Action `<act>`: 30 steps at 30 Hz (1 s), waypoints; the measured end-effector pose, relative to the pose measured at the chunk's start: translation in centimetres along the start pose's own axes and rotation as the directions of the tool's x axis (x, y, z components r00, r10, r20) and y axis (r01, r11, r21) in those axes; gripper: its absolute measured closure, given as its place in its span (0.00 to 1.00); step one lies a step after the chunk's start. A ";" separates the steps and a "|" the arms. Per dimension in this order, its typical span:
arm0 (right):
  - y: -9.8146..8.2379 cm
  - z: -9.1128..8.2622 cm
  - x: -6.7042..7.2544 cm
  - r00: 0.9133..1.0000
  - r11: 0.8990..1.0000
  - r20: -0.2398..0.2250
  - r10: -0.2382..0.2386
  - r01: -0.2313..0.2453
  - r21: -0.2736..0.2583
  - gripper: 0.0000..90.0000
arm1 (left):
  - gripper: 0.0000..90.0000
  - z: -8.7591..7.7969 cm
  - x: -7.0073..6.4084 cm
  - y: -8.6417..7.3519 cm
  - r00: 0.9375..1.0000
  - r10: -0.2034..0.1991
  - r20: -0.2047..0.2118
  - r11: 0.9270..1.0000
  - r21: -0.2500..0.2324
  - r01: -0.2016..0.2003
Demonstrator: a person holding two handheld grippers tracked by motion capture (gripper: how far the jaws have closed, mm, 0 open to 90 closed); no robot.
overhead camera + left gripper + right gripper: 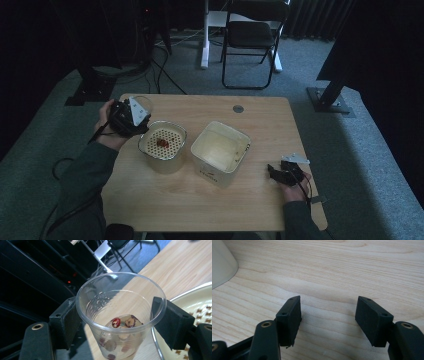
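Observation:
My left gripper (117,320) is shut on a clear plastic cup (120,315) that holds a few red and brown pieces in some liquid. From the high view the left gripper (131,116) and the cup (142,103) are at the table's far left, just beside a round cream pot (162,146) with a perforated strainer insert and a small reddish lump on it. A square cream tin (220,152) stands open at the centre. My right gripper (280,172) rests low near the right front, and its jaws (328,315) stand open over bare wood.
A folding chair (252,35) and white desk legs stand on the carpet beyond the wooden table (200,200). A round grey grommet (238,108) sits near the table's far edge. Black stands flank the table left and right.

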State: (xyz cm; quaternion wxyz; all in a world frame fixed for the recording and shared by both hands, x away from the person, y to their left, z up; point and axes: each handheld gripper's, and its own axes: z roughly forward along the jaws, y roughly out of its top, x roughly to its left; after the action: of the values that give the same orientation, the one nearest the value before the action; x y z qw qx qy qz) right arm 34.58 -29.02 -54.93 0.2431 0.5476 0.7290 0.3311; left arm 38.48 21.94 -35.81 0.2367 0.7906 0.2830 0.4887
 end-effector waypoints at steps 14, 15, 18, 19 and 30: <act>0.0 0.0 0.0 1.000 1.000 0.000 0.000 0.000 -0.001 0.41 | 0.30 0.4 -2.2 0.2 0.960 0.260 -0.099 0.965 0.059 -0.255; 0.0 0.0 0.0 1.000 1.000 0.000 0.000 0.000 -0.002 0.41 | 0.30 0.4 -2.2 0.1 0.957 0.269 -0.105 0.963 0.060 -0.264; 0.0 0.0 0.0 1.000 1.000 0.000 0.000 0.000 -0.001 0.41 | 0.30 0.4 -2.4 0.1 0.944 0.306 -0.120 0.951 0.078 -0.298; 0.0 0.0 0.0 1.000 1.000 0.000 0.000 0.000 -0.001 0.41 | 0.30 0.4 -2.5 0.0 0.938 0.322 -0.127 0.946 0.082 -0.314; 0.0 0.0 0.0 1.000 1.000 0.000 0.000 0.000 -0.002 0.41 | 0.31 0.4 -3.7 -0.5 0.866 0.464 -0.186 0.885 0.136 -0.445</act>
State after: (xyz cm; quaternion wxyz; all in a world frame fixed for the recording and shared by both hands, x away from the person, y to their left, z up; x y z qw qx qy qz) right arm 34.59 -29.02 -54.94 0.2437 0.5473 0.7287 0.3316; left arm 37.43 19.75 -38.70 0.0482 0.7877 0.1339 0.5994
